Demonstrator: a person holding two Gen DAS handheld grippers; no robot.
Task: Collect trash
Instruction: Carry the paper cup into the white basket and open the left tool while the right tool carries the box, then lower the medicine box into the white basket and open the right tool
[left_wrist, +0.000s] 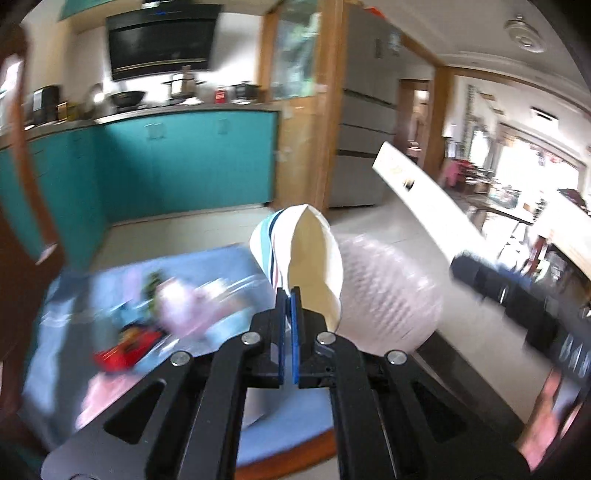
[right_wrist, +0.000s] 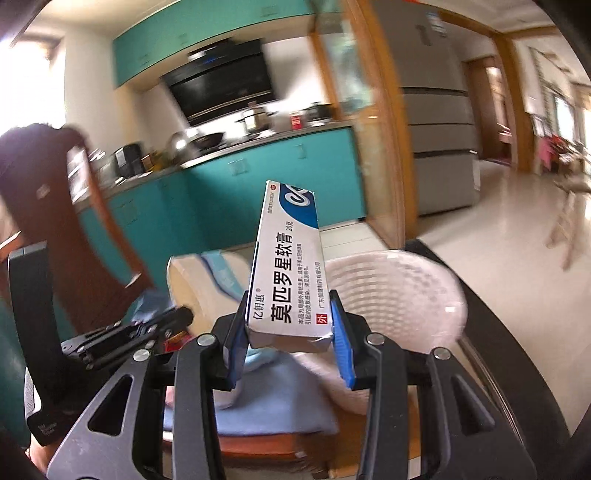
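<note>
My left gripper (left_wrist: 290, 295) is shut on the rim of a crushed paper cup (left_wrist: 306, 258), white with blue and red stripes, held in the air beside a white woven basket (left_wrist: 384, 295). My right gripper (right_wrist: 290, 314) is shut on a white and blue ointment box (right_wrist: 288, 269) with Chinese print, held upright in front of the white basket (right_wrist: 399, 291). The box (left_wrist: 417, 188) and right gripper also show at the right of the left wrist view. The cup (right_wrist: 192, 280) and left gripper show at the left of the right wrist view.
A light blue cloth (left_wrist: 229, 266) covers a wooden table (right_wrist: 258, 446); on it lie a red wrapper (left_wrist: 125, 350) and pink crumpled trash (left_wrist: 184, 306), blurred. Teal kitchen cabinets (left_wrist: 184, 158) stand behind, a grey fridge (right_wrist: 439, 122) to the right.
</note>
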